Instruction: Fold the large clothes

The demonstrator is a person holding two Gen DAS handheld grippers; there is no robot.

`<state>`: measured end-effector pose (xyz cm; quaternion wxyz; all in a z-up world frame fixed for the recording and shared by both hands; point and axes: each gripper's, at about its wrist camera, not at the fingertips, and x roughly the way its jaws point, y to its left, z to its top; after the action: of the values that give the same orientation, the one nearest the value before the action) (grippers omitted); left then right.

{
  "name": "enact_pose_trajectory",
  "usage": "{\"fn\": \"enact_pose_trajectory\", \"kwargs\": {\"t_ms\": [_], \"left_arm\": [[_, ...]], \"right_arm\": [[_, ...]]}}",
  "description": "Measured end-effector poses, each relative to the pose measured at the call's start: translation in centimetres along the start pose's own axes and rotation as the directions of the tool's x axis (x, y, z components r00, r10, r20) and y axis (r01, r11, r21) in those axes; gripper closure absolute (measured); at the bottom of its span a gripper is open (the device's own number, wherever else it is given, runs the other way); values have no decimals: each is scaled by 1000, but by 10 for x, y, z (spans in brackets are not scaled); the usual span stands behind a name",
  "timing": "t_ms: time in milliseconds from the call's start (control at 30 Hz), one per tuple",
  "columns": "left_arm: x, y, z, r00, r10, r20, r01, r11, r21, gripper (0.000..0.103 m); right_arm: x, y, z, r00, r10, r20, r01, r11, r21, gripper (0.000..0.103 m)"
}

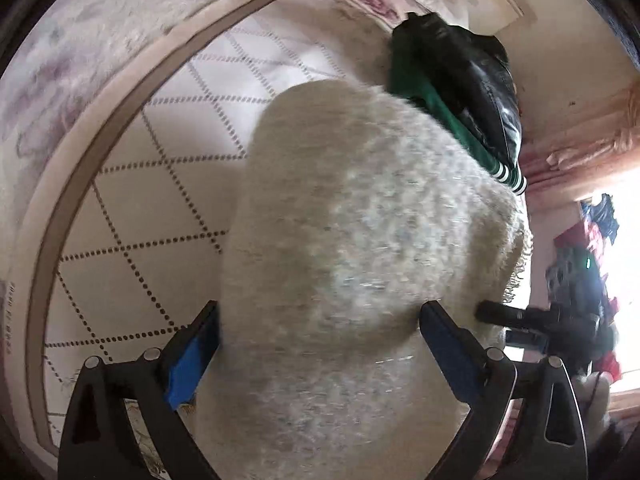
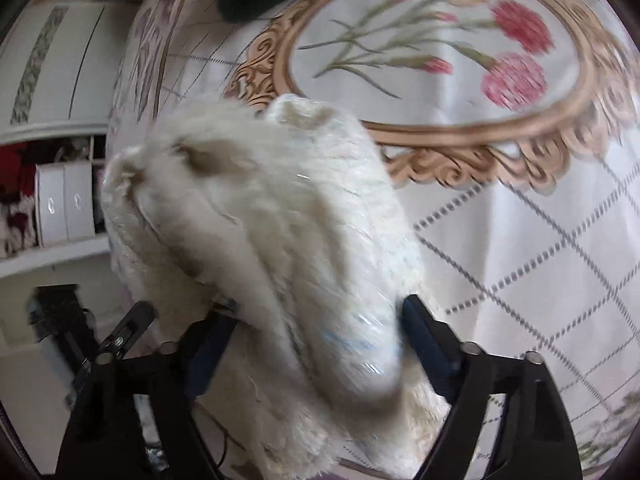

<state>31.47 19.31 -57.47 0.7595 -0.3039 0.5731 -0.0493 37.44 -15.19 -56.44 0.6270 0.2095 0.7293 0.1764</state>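
No readable text in either view.
Only candidate: a short run of small dark characters on the pale border of the bedspread (image 1: 10,320), at about 9 o'clock in the left wrist view, running sideways along the edge. Too small and blurred to make out any letters. At about 9 o'clock in the right wrist view, two white boxes (image 2: 64,204) on a shelf each carry a small pale oval mark on the front; could be a logo, but nothing legible. No brand names, numbers or signs elsewhere.
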Motion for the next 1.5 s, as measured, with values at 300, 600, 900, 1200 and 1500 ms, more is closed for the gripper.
{"fn": "enact_pose_trajectory", "kwargs": {"t_ms": [300, 600, 900, 1200, 1500], "left_arm": [[13, 0, -8, 999, -33, 19, 33, 999, -11, 3], [-7, -32, -11, 999, 22, 45, -23, 999, 30, 4], [-37, -64, 5, 999, 7, 44, -9, 999, 33, 4], [-88, -134, 59, 996, -12, 88, 7, 998, 55, 4], [-76, -254, 202, 983, -88, 159, 73, 993, 97, 4]], "right_arm": [[30, -66, -18, 987, 160, -18, -156, 979, 130, 0], [7, -42, -21, 960, 280, -1, -279, 955, 99, 52], [-46, -19, -16, 957, 285, 42, -288, 950, 123, 54], [-149, -5, -1, 933, 339, 118, -353, 926, 135, 54], [-289, 11, 120, 917, 331, 224, -359, 929, 93, 54]]}}
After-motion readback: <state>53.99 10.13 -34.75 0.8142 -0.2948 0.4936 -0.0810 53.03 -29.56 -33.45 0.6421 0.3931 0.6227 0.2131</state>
